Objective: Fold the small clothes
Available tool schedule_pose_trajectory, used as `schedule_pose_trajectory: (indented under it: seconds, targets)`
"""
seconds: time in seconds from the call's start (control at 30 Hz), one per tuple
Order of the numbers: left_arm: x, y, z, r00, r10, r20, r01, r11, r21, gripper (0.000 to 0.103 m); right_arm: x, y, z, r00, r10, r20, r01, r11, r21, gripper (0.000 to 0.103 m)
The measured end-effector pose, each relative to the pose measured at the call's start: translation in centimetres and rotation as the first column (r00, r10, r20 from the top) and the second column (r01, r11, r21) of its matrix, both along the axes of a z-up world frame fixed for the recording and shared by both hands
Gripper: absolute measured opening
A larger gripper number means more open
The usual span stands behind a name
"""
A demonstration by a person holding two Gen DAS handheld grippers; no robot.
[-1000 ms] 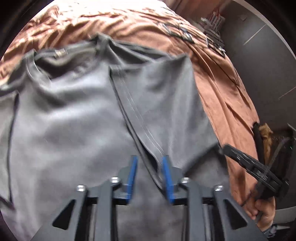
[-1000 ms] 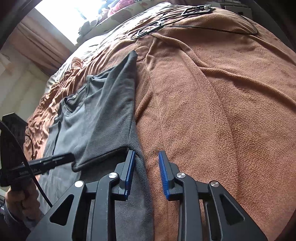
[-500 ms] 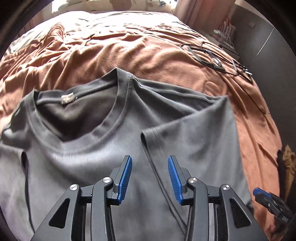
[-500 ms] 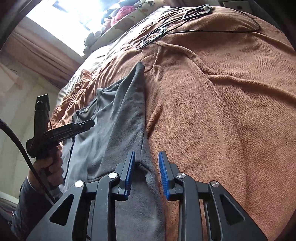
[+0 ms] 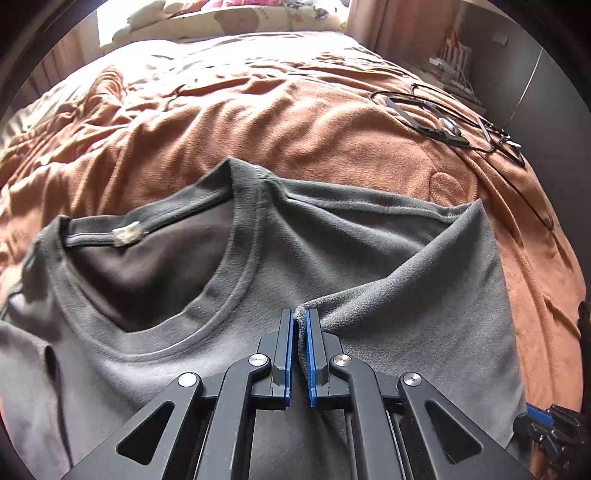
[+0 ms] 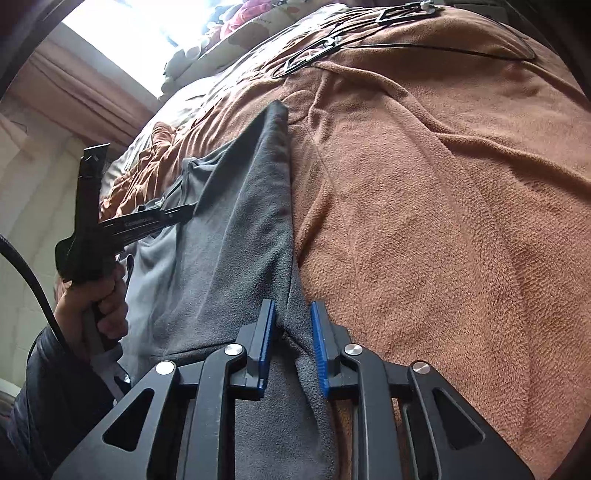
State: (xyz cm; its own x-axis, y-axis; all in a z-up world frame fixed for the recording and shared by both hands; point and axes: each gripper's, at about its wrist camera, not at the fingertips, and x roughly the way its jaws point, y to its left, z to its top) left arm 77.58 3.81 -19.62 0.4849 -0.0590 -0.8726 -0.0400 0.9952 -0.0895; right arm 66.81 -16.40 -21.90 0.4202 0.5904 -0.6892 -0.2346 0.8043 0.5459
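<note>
A grey T-shirt (image 5: 369, 258) lies face up on the brown blanket (image 5: 295, 110), its collar (image 5: 240, 258) and white label (image 5: 127, 233) to the left, its right side folded inward. My left gripper (image 5: 301, 317) is shut on the corner of that folded flap, just right of the collar. In the right wrist view the T-shirt (image 6: 229, 258) runs away from me along its right edge. My right gripper (image 6: 291, 314) is closing around that edge lower down; cloth lies between the blue pads with a gap still beside it. The left gripper (image 6: 184, 212) shows there too, held by a hand (image 6: 99, 306).
Black cables and a flat black device (image 5: 443, 125) lie on the blanket at the far right, also far off as cables (image 6: 314, 55) in the right wrist view. Pillows (image 5: 240, 18) sit at the bed's head. The blanket (image 6: 443, 221) right of the shirt is bare.
My left gripper moved up the shirt toward the collar, then closed on the corner of the folded flap. The right gripper's jaws narrowed around the shirt's side edge.
</note>
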Motion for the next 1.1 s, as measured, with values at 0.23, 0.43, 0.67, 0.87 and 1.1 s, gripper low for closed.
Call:
schedule_pose_trajectory:
  seconds: [0.23, 0.43, 0.67, 0.87, 1.1]
  targets:
    - [-0.5, 0.8, -0.1, 0.998, 0.036, -0.043, -0.034, 0.999, 0.041, 0.007, 0.0, 0.1, 0.0, 1.000, 0.007, 0.001, -0.007, 1.000, -0.007, 0.016]
    - [0.1, -0.2, -1.0, 0.998, 0.005, -0.062, 0.004, 0.989, 0.147, 0.012, 0.0, 0.3, 0.1, 1.000, 0.020, -0.001, -0.020, 0.999, -0.026, 0.016]
    - [-0.1, -1.1, 2.2, 1.000, 0.001, -0.006, 0.001, 0.982, 0.191, 0.034, -0.5, -0.8, 1.4, 1.000, 0.024, 0.005, -0.024, 1.000, 0.008, 0.016]
    - [1.0, -4.0, 4.3, 0.994, -0.088, 0.064, 0.085, 0.995, 0.052, 0.034, -0.6, -1.6, 1.7, 0.999, 0.015, 0.031, -0.017, 0.997, 0.070, 0.016]
    - [2.6, -9.0, 3.1, 0.974, -0.211, 0.076, 0.215, 0.976, -0.041, 0.020, -0.1, -2.1, 0.4, 1.000, 0.010, 0.002, -0.010, 0.990, 0.140, 0.016]
